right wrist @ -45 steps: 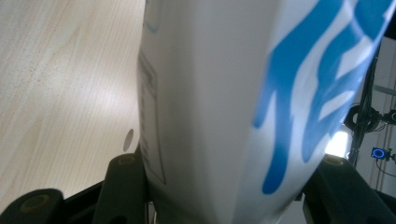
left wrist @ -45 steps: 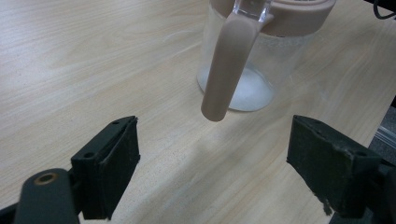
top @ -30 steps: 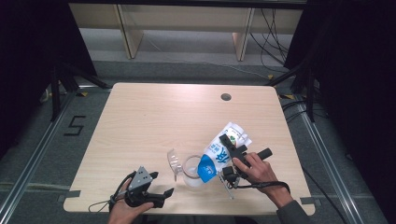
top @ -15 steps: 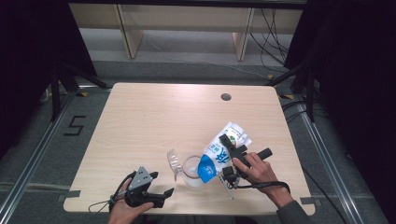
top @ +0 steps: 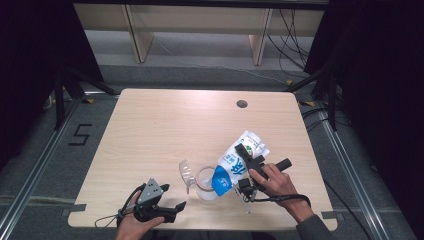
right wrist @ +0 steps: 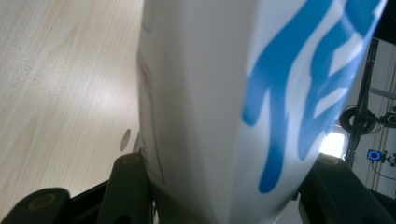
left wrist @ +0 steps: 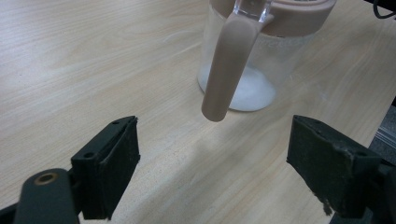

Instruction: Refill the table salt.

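Note:
A clear jug (top: 204, 187) with a pinkish rim stands near the table's front edge, its clear lid (top: 186, 173) flipped open to the left. My right gripper (top: 240, 167) is shut on a white bag with blue print (top: 250, 142), tilted so its blue end hangs over the jug's mouth. In the right gripper view the bag (right wrist: 201, 93) sits squeezed between both jaws of the gripper (right wrist: 224, 186). My left gripper (top: 174, 196) rests open at the front left, empty. Its own view looks between the open gripper (left wrist: 215, 140) at the jug (left wrist: 280, 56), its handle (left wrist: 229, 70) and white powder (left wrist: 252, 91) on the bottom.
The light wooden table (top: 165, 130) has a round cable hole (top: 242, 104) at the back right. A cable trails from the left gripper over the front edge. On the floor to the left is a taped "5" (top: 80, 134); shelf legs stand behind the table.

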